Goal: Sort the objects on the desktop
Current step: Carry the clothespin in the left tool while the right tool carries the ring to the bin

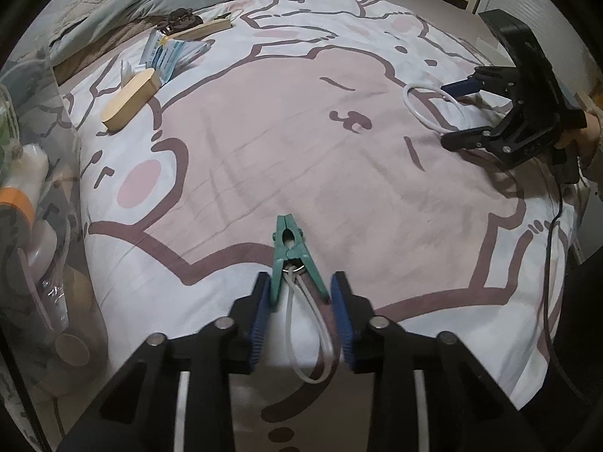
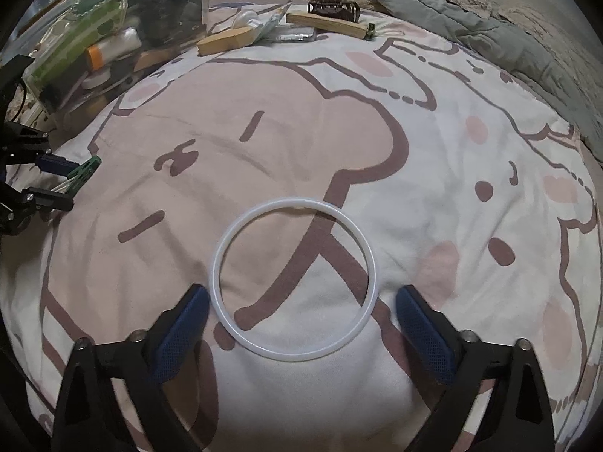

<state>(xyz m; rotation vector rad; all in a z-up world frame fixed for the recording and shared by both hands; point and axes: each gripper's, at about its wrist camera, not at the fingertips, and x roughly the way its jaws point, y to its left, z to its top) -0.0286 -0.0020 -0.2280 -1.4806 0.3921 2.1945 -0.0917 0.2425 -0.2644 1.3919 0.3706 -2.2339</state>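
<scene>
Bed (image 1: pixel 339 173) with a pink-and-white cartoon sheet as the work surface. Left tool (image 1: pixel 300 314) pinching the handle end of a green clip (image 1: pixel 293 254), blue pads (image 1: pixel 260 312) pressed against both handles, a loop of white cord (image 1: pixel 312 339) trailing back from the clip between the fingers. Same clip visible at the far left edge of the right wrist view, clamped there too. Right tool (image 2: pixel 301 333) spread wide, angled down over a white ring (image 2: pixel 294 278) lying flat on the sheet, near half of the ring sitting between the fingers, pads not touching it. Well beyond the ring, near the grey quilt (image 2: pixel 414 3): two wooden blocks (image 2: pixel 226 40), a blue-and-white packet (image 1: pixel 173 54), a dark hair claw (image 2: pixel 333 9). Clear box (image 2: pixel 113 34) of bottles and bits off to the ring's far left.
</scene>
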